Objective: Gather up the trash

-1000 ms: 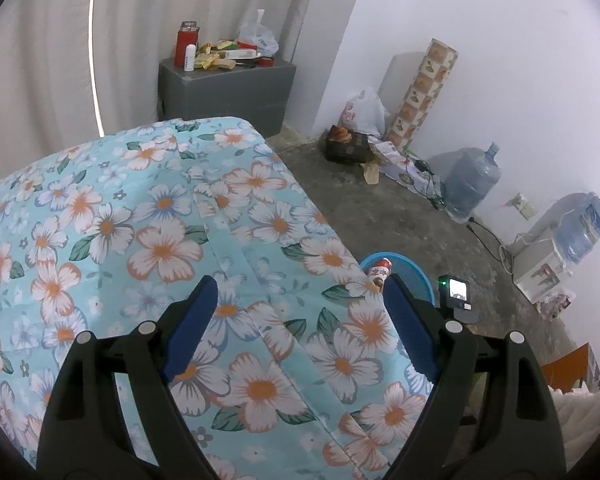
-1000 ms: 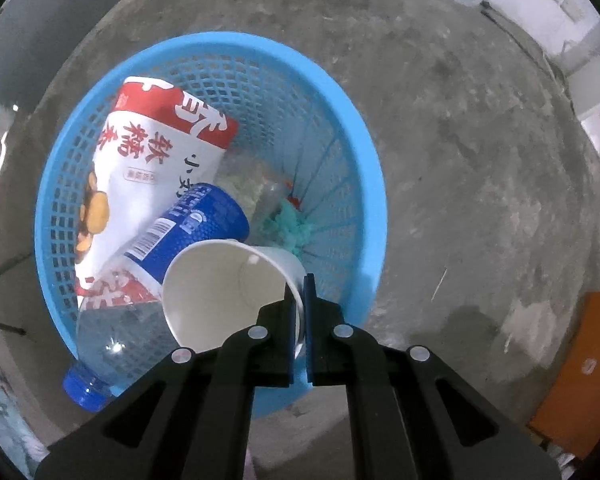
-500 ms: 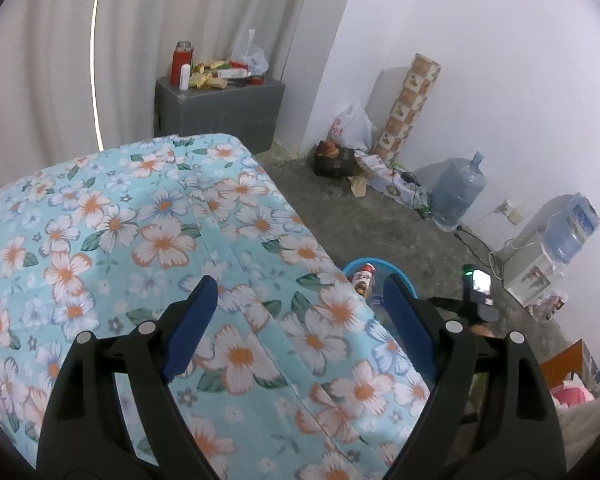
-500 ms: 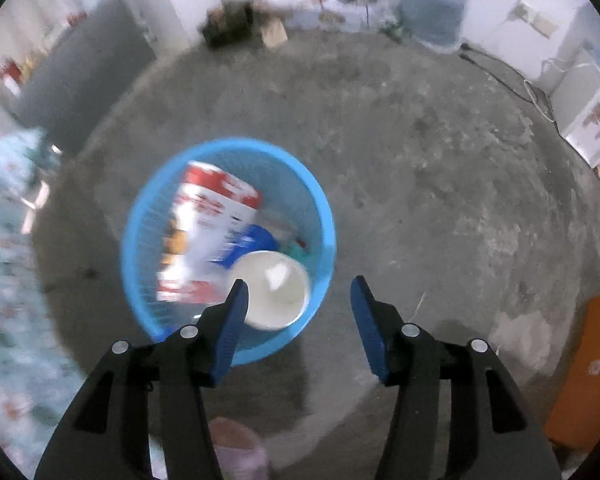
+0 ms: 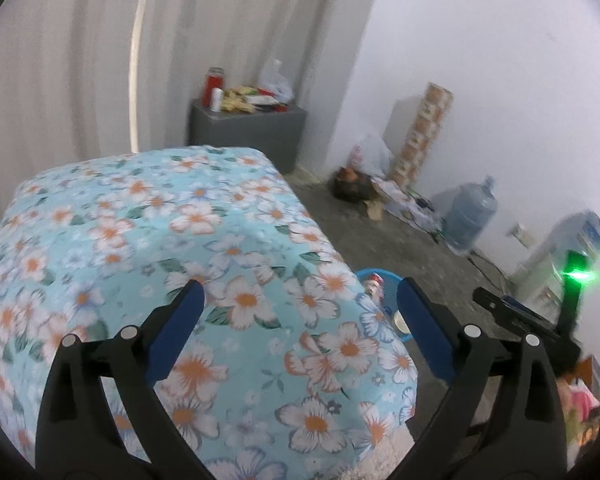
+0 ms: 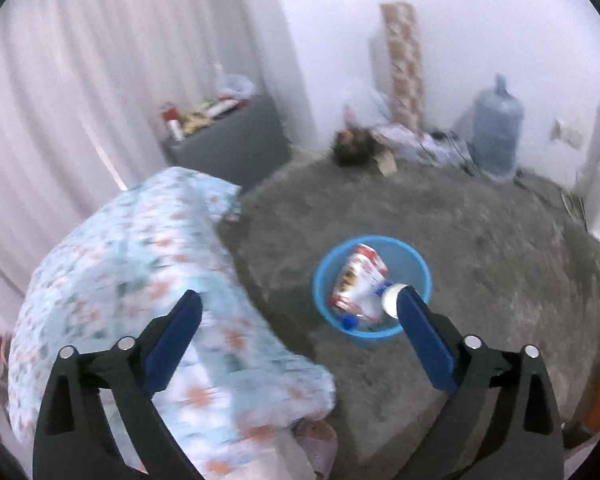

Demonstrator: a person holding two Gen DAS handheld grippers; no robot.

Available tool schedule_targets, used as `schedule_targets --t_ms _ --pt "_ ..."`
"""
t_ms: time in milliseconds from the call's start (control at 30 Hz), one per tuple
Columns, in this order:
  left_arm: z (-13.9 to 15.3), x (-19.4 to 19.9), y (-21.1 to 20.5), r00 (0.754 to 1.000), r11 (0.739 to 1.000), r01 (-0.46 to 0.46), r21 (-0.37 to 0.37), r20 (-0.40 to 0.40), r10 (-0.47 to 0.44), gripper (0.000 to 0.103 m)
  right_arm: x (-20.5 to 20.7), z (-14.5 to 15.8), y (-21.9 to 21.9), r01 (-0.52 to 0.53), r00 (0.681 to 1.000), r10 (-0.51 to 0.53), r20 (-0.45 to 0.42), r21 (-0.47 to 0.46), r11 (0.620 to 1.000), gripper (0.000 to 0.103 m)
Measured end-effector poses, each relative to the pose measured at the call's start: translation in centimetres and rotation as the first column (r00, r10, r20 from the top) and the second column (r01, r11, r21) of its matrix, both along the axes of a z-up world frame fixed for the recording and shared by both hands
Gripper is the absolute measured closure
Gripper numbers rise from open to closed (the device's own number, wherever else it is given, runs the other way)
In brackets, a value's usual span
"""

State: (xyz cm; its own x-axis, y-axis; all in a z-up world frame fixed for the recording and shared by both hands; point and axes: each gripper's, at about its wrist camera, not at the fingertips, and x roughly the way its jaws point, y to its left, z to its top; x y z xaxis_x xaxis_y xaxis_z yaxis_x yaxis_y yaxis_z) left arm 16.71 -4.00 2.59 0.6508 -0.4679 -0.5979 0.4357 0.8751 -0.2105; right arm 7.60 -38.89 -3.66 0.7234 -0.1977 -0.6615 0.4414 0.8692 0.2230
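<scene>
A blue plastic basket (image 6: 416, 264) stands on the concrete floor beside the bed. It holds a red-and-white snack bag (image 6: 360, 274), a clear bottle with a blue cap (image 6: 349, 322) and a white paper cup (image 6: 390, 300). My right gripper (image 6: 300, 300) hangs high above the floor, jaws opening wide, nothing between them. My left gripper (image 5: 300, 294) hovers over the floral bedspread (image 5: 180, 240), its jaws also opening, empty. In the left wrist view the basket (image 5: 380, 274) peeks out past the bed's corner.
A grey cabinet (image 5: 248, 130) with a red jar and snack wrappers on top stands by the curtain. Along the white wall are a patterned roll (image 6: 404, 60), bags, cables and a water jug (image 6: 496, 136). The right-hand tool's body with a green light (image 5: 576, 276) shows at the left view's right edge.
My right gripper let go of the paper cup into the basket, opened wide and rose far above it. My left gripper drew back over the bed and opened a little more.
</scene>
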Motion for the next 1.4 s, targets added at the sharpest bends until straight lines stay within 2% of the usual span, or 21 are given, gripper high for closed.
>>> schedule_targets --t_ms 100,167,267,400,500,600,733,1000,1400 --pt "0.0 -1.5 0.8 0.994 0.994 -0.106 0.042 0.031 0.104 0.009 0.1 2.2 3.1 -0.057 0.998 0.058 0.032 -0.018 0.998 0.007" --pt "-0.2 -2.3 1.4 0.987 0.986 -0.155 0.069 0.06 0.151 0.009 0.0 3.3 4.8 -0.067 0.997 0.068 0.027 -0.059 0.996 0.007" --pt "-0.7 -3.8 1.6 0.972 0.964 -0.218 0.151 0.124 0.201 0.009 -0.5 4.7 7.2 -0.084 0.996 0.087 0.011 -0.147 0.986 0.007" --pt "-1.7 -4.7 1.8 0.97 0.95 -0.242 0.2 0.07 0.232 0.009 -1.2 4.7 9.3 -0.089 0.996 0.08 -0.05 -0.221 0.971 0.007" --pt "-3.8 -5.2 1.9 0.954 0.923 -0.295 0.247 0.026 0.298 0.009 -1.8 3.2 10.1 -0.1 0.99 0.072 -0.121 -0.247 0.964 0.007" --pt "-5.5 -5.4 1.9 0.948 0.912 -0.299 0.281 -0.026 0.318 0.009 -2.4 1.5 10.7 -0.114 0.983 0.072 -0.167 -0.259 0.959 0.007" --pt "-6.9 -5.3 2.2 0.935 0.907 -0.297 0.299 -0.1 0.339 0.009 -2.6 0.4 10.6 -0.106 0.98 0.059 -0.188 -0.247 0.963 0.007" --pt "-7.1 -5.0 2.7 0.913 0.884 -0.345 0.315 -0.104 0.394 0.009 -2.5 0.3 10.0 -0.103 0.977 0.046 -0.208 -0.27 0.957 0.007" --pt "-7.9 -5.5 1.8 0.918 0.881 -0.308 0.358 -0.13 0.374 0.009 -2.5 -0.4 10.3 -0.158 0.963 0.087 -0.256 -0.275 0.948 0.007"
